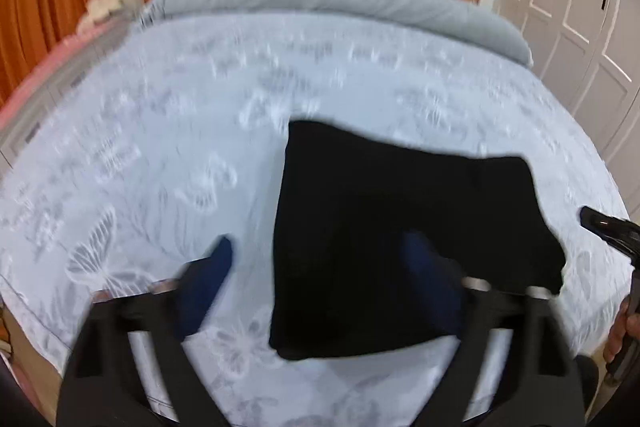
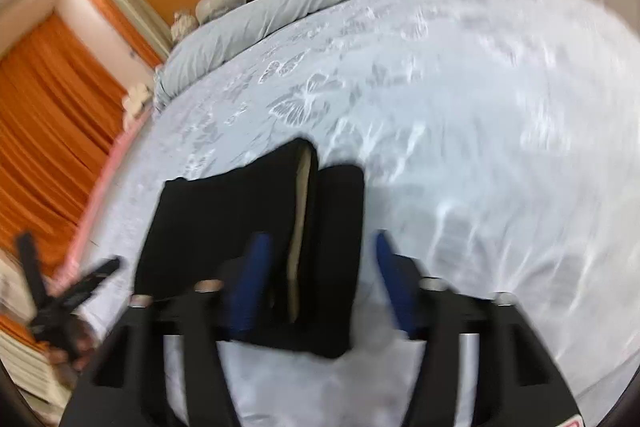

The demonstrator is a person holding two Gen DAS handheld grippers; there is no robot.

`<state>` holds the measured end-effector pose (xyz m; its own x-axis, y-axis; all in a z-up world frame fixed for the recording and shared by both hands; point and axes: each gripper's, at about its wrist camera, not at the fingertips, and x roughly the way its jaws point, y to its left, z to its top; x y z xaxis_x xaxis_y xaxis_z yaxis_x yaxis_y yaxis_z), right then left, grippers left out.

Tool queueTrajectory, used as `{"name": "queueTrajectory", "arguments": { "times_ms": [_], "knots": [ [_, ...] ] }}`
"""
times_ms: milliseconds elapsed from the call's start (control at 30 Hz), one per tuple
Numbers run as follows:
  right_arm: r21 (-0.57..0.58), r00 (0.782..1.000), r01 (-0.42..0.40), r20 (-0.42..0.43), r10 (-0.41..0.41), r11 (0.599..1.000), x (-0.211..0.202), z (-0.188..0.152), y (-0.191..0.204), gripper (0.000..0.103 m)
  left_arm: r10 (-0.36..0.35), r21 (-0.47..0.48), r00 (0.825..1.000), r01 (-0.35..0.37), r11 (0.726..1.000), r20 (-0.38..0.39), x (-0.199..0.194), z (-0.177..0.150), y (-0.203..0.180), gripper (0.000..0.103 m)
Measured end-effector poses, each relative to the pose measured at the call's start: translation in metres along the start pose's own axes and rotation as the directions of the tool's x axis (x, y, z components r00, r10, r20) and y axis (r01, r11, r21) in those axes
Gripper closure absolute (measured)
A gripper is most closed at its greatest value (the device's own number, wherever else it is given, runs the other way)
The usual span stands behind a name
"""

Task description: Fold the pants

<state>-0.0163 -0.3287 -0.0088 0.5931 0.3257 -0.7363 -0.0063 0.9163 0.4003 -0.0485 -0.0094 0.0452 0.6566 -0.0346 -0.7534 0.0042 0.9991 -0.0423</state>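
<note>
Pants [image 1: 400, 227] lie folded into a compact black block on the bed [image 1: 160, 147], so folding looks nearly done; left claw [image 1: 320, 267] and right claw [image 2: 320, 263] hover above, fingers apart, gripping nothing; next, probably a final tidy

My left gripper [image 1: 320, 255] is open, its blue-padded fingers [image 1: 218, 259] spread wide and pointing forward and down. My right gripper [image 2: 320, 251] is likewise open, fingers [image 2: 256, 259] well apart. Each unit is visible at the edge of the other's view, gripped by my hand [image 1: 624, 331].
</note>
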Motion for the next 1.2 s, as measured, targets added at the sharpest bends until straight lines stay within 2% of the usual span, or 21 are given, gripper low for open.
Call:
{"name": "queueTrajectory", "arguments": {
  "times_ms": [67,100,167,233,300,333,433,467,500,567,667,733,833,900,933,967,1000,1033,1133,1200],
  "knots": [
    [-0.081,0.997,0.051,-0.052,-0.056,0.995,0.03,0.007,0.002,0.081,-0.007,0.022,1.0,0.007,1.0,0.0,0.0,0.004,-0.015,0.013],
    [-0.11,0.995,0.043,-0.08,-0.052,0.993,0.038,0.005,0.002,0.081,-0.025,0.034,1.0,0.025,0.999,-0.019,0.002,0.004,-0.023,0.013],
    [-0.164,0.992,-0.019,-0.125,-0.002,0.986,0.044,-0.005,0.013,0.081,-0.039,0.049,0.998,0.042,0.998,-0.058,0.006,-0.002,-0.031,0.013],
    [-0.198,0.989,-0.084,-0.136,0.058,0.977,0.043,-0.01,0.023,0.079,-0.032,0.061,0.995,0.037,0.997,-0.089,0.013,-0.006,-0.035,0.013],
    [-0.23,0.988,-0.1,-0.142,0.068,0.968,0.047,-0.01,0.023,0.072,-0.019,0.067,0.993,0.027,0.997,-0.112,0.018,-0.015,-0.036,0.013],
    [-0.24,0.984,-0.113,-0.159,0.076,0.964,0.052,-0.011,0.022,0.066,-0.015,0.069,0.993,0.023,0.997,-0.121,0.022,-0.016,-0.038,0.013],
    [-0.217,0.966,-0.172,-0.227,0.122,0.961,0.071,-0.003,0.018,0.049,-0.014,0.077,0.99,0.025,0.997,-0.139,0.03,-0.02,-0.046,0.013],
    [-0.212,0.963,-0.191,-0.231,0.141,0.958,0.068,-0.003,0.019,0.048,-0.009,0.086,0.99,0.021,0.996,-0.142,0.032,-0.021,-0.05,0.013],
    [-0.211,0.961,-0.203,-0.231,0.153,0.956,0.067,-0.003,0.019,0.048,-0.006,0.097,0.99,0.02,0.995,-0.142,0.032,-0.022,-0.055,0.013],
    [-0.22,0.963,-0.197,-0.226,0.147,0.955,0.068,-0.003,0.02,0.064,-0.003,0.109,0.989,0.019,0.994,-0.146,0.034,-0.023,-0.061,0.013],
    [-0.274,0.97,-0.183,-0.206,0.128,0.944,0.059,-0.006,0.038,0.073,0.014,0.121,0.989,0.004,0.993,-0.147,0.036,-0.024,-0.067,0.013],
    [-0.271,0.971,-0.192,-0.19,0.143,0.943,0.046,-0.008,0.047,0.074,0.019,0.122,0.989,-0.002,0.993,-0.144,0.036,-0.022,-0.067,0.013],
    [-0.248,0.981,-0.19,-0.095,0.171,0.95,0.004,-0.007,0.039,0.075,0.023,0.132,0.991,-0.005,0.991,-0.135,0.035,-0.018,-0.068,0.012],
    [-0.198,0.992,-0.091,-0.1,0.072,0.976,0.018,-0.009,0.01,0.076,0.043,0.143,0.991,-0.025,0.989,-0.127,0.037,-0.018,-0.07,0.01],
    [-0.181,0.984,-0.039,-0.176,0.007,0.983,0.045,-0.015,-0.008,0.092,0.053,0.149,0.99,-0.034,0.988,-0.127,0.04,-0.018,-0.07,0.01],
    [-0.142,0.977,-0.069,-0.21,0.038,0.987,0.055,-0.018,-0.019,0.09,0.06,0.153,0.989,-0.039,0.987,-0.136,0.045,-0.02,-0.072,0.01],
    [-0.058,0.974,-0.14,-0.189,0.127,0.989,0.049,-0.016,-0.03,0.089,0.07,0.157,0.987,-0.047,0.986,-0.147,0.049,-0.021,-0.074,0.01],
    [-0.025,0.969,-0.168,-0.189,0.161,0.985,0.041,-0.011,-0.032,0.088,0.078,0.16,0.985,-0.053,0.986,-0.153,0.051,-0.023,-0.074,0.01],
    [-0.146,0.99,-0.109,-0.102,0.094,0.983,0.008,0.001,-0.014,0.081,0.096,0.171,0.98,-0.066,0.983,-0.174,0.058,-0.027,-0.076,0.01],
    [-0.163,0.985,-0.127,-0.133,0.105,0.979,0.013,0.004,-0.008,0.077,0.11,0.186,0.98,-0.078,0.979,-0.167,0.059,-0.029,-0.078,0.01]
  ]
}}
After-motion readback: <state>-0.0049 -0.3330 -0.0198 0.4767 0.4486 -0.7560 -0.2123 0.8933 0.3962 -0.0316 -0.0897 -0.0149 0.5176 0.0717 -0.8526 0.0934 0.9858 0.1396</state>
